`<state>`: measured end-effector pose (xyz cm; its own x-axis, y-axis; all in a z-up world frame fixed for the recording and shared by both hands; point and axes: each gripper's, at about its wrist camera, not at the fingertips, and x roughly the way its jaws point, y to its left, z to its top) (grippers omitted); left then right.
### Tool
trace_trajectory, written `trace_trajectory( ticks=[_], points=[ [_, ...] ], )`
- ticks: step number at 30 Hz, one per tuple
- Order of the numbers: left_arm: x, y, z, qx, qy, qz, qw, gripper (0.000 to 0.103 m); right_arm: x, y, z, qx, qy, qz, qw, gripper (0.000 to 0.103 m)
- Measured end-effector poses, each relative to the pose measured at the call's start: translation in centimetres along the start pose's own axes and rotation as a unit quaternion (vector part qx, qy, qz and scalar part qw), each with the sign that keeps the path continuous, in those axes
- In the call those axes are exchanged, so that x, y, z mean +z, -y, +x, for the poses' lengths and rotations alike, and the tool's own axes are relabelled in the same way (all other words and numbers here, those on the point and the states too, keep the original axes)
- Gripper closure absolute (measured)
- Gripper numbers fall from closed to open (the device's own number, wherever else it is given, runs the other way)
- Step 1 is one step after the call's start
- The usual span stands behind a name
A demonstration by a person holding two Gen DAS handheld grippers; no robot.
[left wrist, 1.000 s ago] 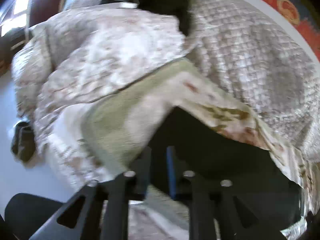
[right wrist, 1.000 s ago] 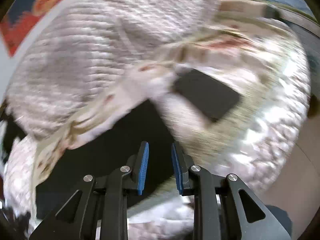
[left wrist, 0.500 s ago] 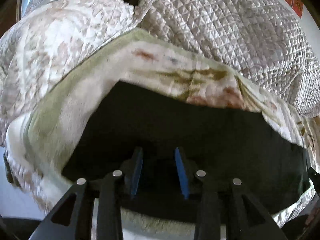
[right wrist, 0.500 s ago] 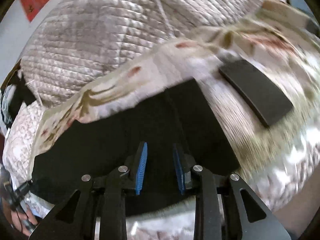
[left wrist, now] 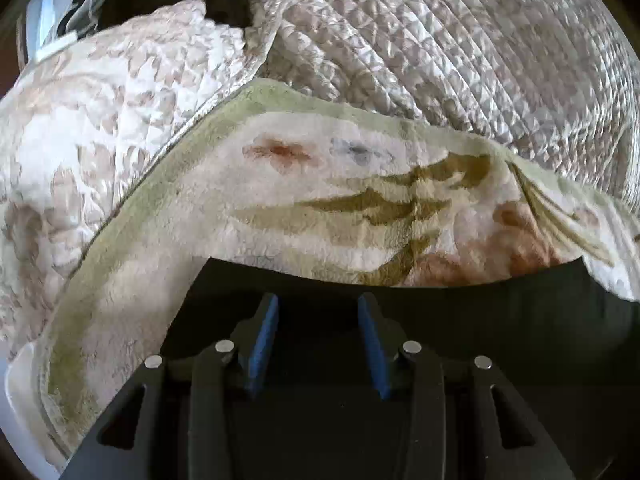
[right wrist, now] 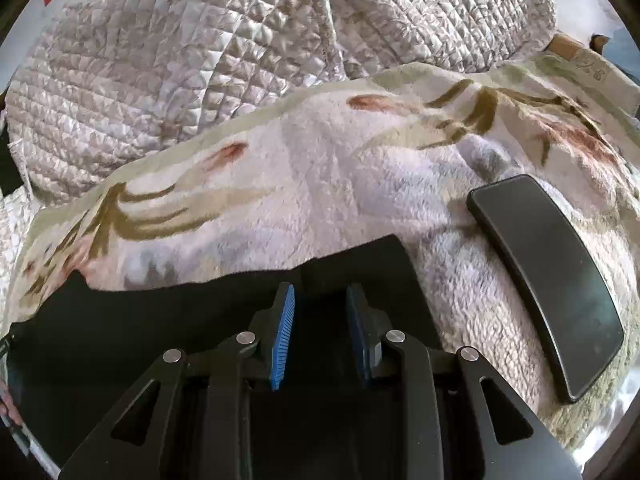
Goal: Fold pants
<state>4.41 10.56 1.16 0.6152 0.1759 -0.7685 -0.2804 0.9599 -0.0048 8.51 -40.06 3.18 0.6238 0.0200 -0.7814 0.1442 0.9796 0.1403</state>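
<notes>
The black pants (left wrist: 480, 320) lie spread over a fuzzy floral blanket (left wrist: 320, 200) on a bed, their far edge just past my fingertips. My left gripper (left wrist: 318, 308) sits low over the pants and its jaws are opening. Dark cloth lies between the blue pads (left wrist: 264, 332), which stand clear of it. In the right wrist view the pants (right wrist: 160, 320) fill the lower left. My right gripper (right wrist: 320, 296) holds a narrower gap, and a raised ridge of the black cloth runs into it.
A black phone (right wrist: 548, 280) lies face up on the blanket just right of the pants' corner. A shiny quilted bedspread (right wrist: 160, 60) is bunched up behind the blanket (right wrist: 360, 168). The same bedspread (left wrist: 440, 40) fills the top of the left wrist view.
Both grippers swung down toward the bed with the pants, which now lie flatter on the blanket. The left jaws have widened. The right jaws kept about the same gap.
</notes>
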Motion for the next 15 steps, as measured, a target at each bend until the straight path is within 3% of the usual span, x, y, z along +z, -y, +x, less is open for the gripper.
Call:
trace_trajectory(
  ticks=[7,8,10,15],
  points=[
    [-0.4,-0.7,-1.7,-0.013,0.009,-0.022,0.9996,0.059,-0.2,-0.6,-1.7,0.008,0.027,0.002,1.0,0.075],
    [-0.7,-0.7,-2.1,-0.016,0.009,-0.022,0.9996,0.059,-0.4,-0.9,-2.1,0.012,0.031,-0.003,0.999,0.074],
    [-1.2,-0.1,-3.1,-0.021,0.012,-0.016,0.9996,0.059,-1.2,-1.9,-3.1,0.03,0.036,-0.017,0.999,0.056],
    [-3.1,1.8,-5.4,-0.039,0.014,0.004,0.9992,0.058,-3.9,-5.1,-4.6,0.08,0.029,-0.052,0.995,0.053]
  ],
)
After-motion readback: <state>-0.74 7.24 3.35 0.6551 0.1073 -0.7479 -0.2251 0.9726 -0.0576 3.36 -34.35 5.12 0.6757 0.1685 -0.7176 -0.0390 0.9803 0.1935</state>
